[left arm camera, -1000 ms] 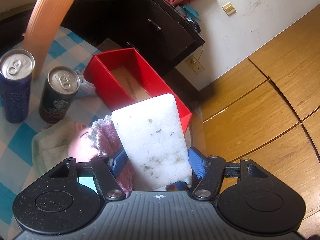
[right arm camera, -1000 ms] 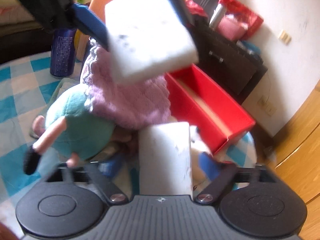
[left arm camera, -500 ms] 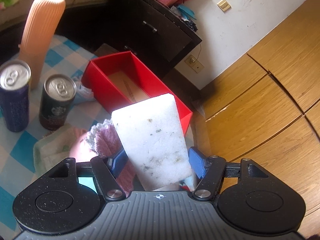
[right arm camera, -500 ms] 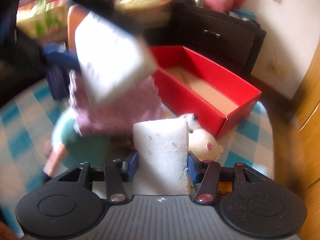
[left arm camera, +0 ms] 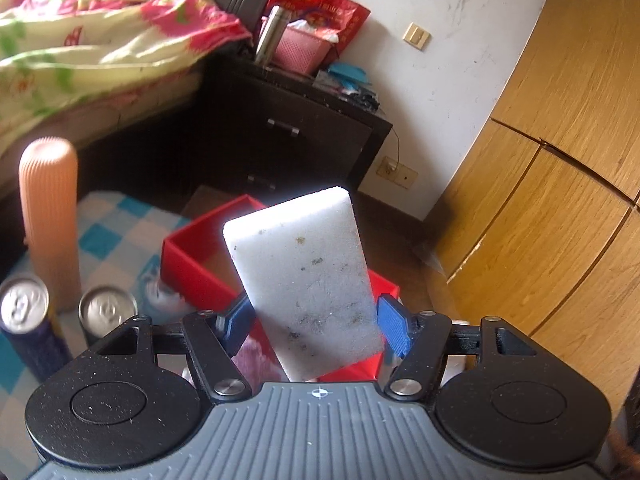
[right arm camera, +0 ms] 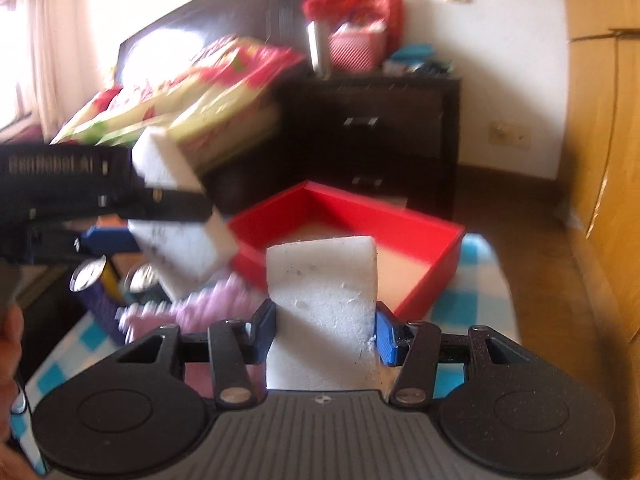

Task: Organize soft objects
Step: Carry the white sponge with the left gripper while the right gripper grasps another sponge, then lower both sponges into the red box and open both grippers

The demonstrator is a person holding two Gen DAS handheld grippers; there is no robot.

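Right hand-held gripper (right arm camera: 326, 334) around white sponge (right arm camera: 323, 280)

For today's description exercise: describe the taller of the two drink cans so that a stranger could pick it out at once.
Start at the blue-checked tablecloth and find the tall ribbed peach cylinder. Two cans stand in front of it; the taller can is the outer one, with a dark blue body, while its shorter neighbour is darker.

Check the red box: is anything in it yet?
Looks empty. The red box shows a bare pale floor in the right wrist view; its near end is hidden by the held white sponge.
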